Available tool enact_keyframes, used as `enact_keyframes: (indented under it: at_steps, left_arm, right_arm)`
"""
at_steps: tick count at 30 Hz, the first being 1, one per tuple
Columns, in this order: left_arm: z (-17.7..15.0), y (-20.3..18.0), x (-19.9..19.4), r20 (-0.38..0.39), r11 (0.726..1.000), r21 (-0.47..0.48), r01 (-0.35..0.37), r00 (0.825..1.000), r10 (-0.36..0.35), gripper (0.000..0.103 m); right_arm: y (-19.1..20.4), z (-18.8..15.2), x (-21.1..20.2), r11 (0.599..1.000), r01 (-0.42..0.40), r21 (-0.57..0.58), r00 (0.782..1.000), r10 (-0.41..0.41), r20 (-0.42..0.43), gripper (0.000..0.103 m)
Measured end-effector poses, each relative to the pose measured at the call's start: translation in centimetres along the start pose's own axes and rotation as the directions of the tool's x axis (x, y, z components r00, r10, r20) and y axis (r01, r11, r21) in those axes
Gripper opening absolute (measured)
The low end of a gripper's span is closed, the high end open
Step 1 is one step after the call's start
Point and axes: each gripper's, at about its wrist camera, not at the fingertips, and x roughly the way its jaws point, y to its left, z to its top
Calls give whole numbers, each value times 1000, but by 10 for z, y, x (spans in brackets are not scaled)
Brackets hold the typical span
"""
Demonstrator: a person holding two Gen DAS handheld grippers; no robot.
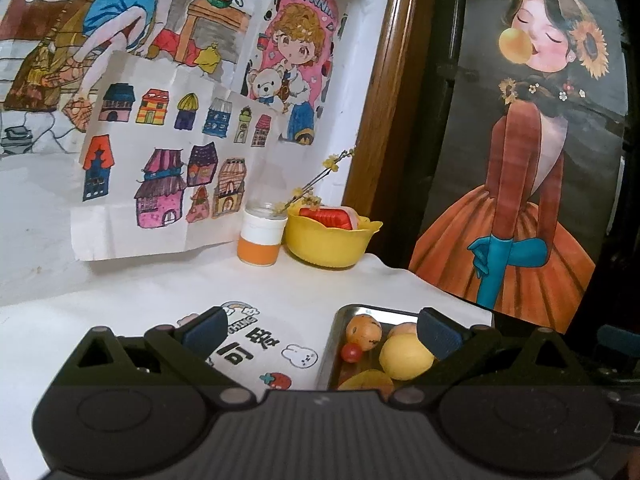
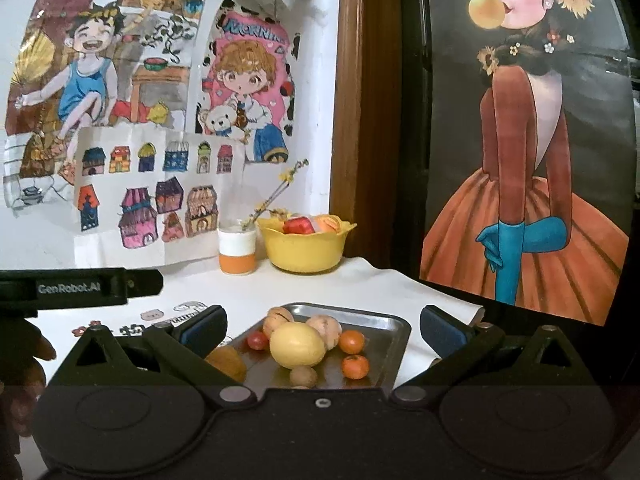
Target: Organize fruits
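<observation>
Since both grippers hold nothing, the right gripper (image 2: 322, 330) gapes wide over the tray (image 2: 394, 326), framing the lemon (image 2: 297, 345); the left gripper (image 1: 320, 332) hangs equally wide beside it, bowl (image 2: 306, 252) waiting behind.

Before my jaws a glossy metal tray (image 2: 394, 326), beyond it a smooth plastic yellow bowl (image 2: 306, 254), matt white cloth (image 2: 280, 286) beneath.

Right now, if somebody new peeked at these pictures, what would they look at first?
Probably the big yellow lemon in the middle of the metal tray, with little orange and red fruits around it. Next, the yellow bowl of fruit at the back by the wall, and the large painting of a girl in an orange dress on the right.
</observation>
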Motion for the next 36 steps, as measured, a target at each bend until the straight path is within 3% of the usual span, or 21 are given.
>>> enact_keyframes:
  at_steps: [13,21,31,36]
  left_arm:
    - [0,6,-24,15,999,25,-24,1000,23,102]
    - [-9,12,-36,-2,997,68,-47,999,47,102]
    - [-18,31,-53,-26,998,47,-50,998,51,103]
    - [-23,37,-61,-34,997,48,-57,998,59,103]
  right_arm:
    - [19,-4,-21,998,31,55,999,-33,34,102]
    - [29,-17,-27,992,21,123,1000,-20,-11,102]
    - [41,-27,-39,987,119,112,993,-118,-17,102]
    - [47,-34,-46,983,130,133,991,-126,-37,102]
